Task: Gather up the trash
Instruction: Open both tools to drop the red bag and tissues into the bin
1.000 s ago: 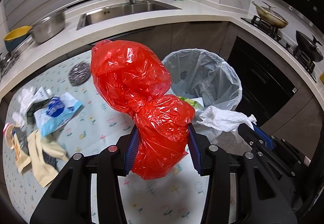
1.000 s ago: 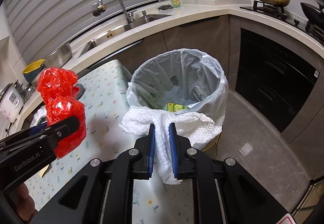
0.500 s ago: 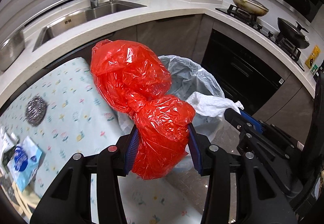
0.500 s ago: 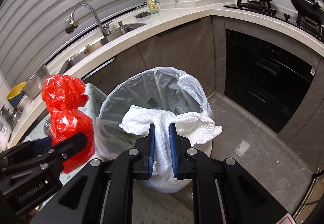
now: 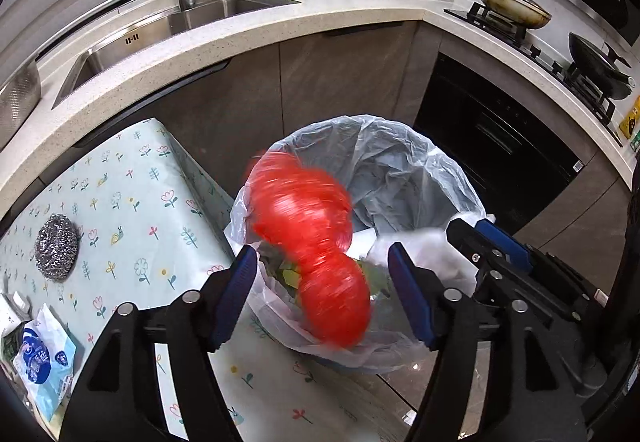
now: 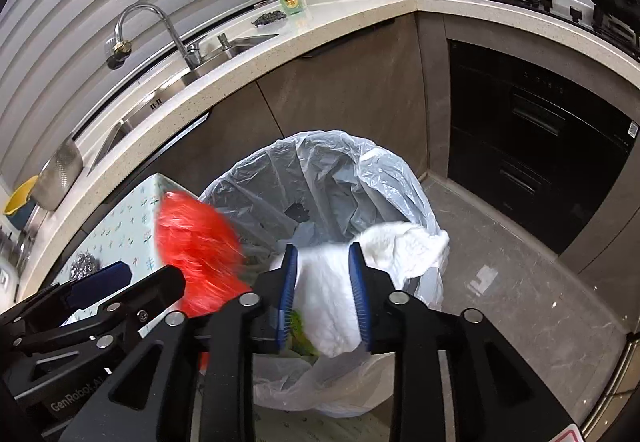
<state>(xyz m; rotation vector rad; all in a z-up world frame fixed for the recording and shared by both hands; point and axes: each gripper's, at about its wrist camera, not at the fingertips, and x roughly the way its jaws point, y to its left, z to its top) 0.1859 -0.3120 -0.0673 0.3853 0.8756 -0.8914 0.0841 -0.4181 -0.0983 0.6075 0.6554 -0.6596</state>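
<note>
Both sets of jaws have just been opening. Left gripper (image 5: 322, 294) wide, red bag (image 5: 312, 246) blurred, seemingly dropping free over bin (image 5: 400, 146). Right gripper (image 6: 323, 292) narrowly parted, white paper towel (image 6: 332, 294) between; may snag rim, spill onto floor.

Motion blurs the red bag (image 5: 310, 242); it hides much of the bin's (image 5: 400, 170) contents.

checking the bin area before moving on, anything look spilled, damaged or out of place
Nothing spilled or damaged. The red bag is blurred between the spread fingers of the left gripper, apparently dropping into the lined bin. The white paper towel sits between the right gripper fingers over the bin.
</note>
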